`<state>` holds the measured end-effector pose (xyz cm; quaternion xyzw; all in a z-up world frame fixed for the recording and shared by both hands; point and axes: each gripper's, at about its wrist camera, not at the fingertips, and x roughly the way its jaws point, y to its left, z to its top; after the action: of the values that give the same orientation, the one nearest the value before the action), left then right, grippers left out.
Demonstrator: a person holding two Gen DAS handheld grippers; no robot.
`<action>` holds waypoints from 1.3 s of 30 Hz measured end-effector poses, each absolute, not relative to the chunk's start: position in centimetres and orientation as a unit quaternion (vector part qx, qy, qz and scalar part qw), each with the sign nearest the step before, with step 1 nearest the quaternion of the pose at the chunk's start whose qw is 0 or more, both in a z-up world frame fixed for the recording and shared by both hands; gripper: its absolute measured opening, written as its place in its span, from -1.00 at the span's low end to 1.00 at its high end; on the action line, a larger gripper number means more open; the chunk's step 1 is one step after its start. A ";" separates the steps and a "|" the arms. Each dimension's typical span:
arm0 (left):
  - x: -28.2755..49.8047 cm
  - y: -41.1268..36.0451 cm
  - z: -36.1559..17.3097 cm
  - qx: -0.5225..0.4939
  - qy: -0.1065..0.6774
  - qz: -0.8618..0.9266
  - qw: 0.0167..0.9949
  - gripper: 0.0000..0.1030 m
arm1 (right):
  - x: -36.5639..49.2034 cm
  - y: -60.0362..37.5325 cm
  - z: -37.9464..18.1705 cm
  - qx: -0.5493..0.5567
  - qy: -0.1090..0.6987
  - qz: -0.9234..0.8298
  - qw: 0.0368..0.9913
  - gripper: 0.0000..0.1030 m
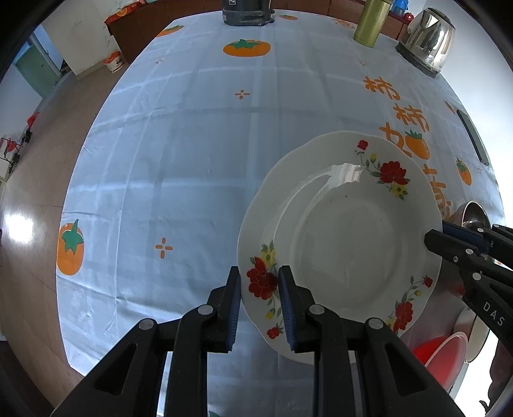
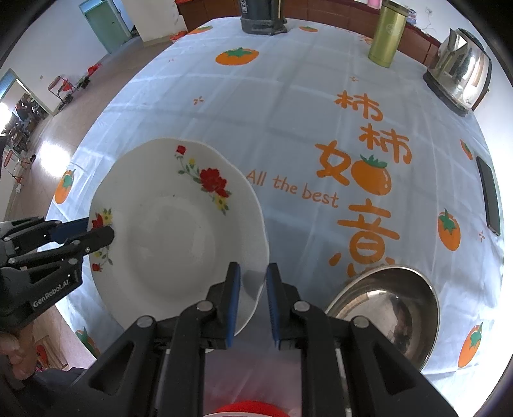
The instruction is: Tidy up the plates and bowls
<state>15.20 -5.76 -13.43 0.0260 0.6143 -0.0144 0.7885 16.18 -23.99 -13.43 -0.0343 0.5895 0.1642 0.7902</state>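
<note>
A white plate with red flowers is held up above the table, tilted. My left gripper straddles its left rim, jaws slightly apart with the rim between them; it shows in the right wrist view pinching the flowered rim. My right gripper straddles the plate's right rim, jaws close around it; in the left wrist view it meets the right rim. A steel bowl sits on the table to the right. A red bowl lies below.
The tablecloth has orange persimmon prints. At the far edge stand a dark appliance, a green thermos and a steel kettle. A black phone lies at the right. The table's left edge drops to the floor.
</note>
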 end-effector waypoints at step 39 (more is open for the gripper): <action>16.4 -5.6 -15.4 0.031 0.627 -0.011 0.778 -0.50 | 17.2 -23.7 -15.2 -0.035 0.604 0.165 0.779 -0.68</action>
<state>16.35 -5.62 -15.43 0.0311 0.6272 -0.0107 0.7782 17.25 -23.66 -15.23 -0.0351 0.6044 0.1649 0.7786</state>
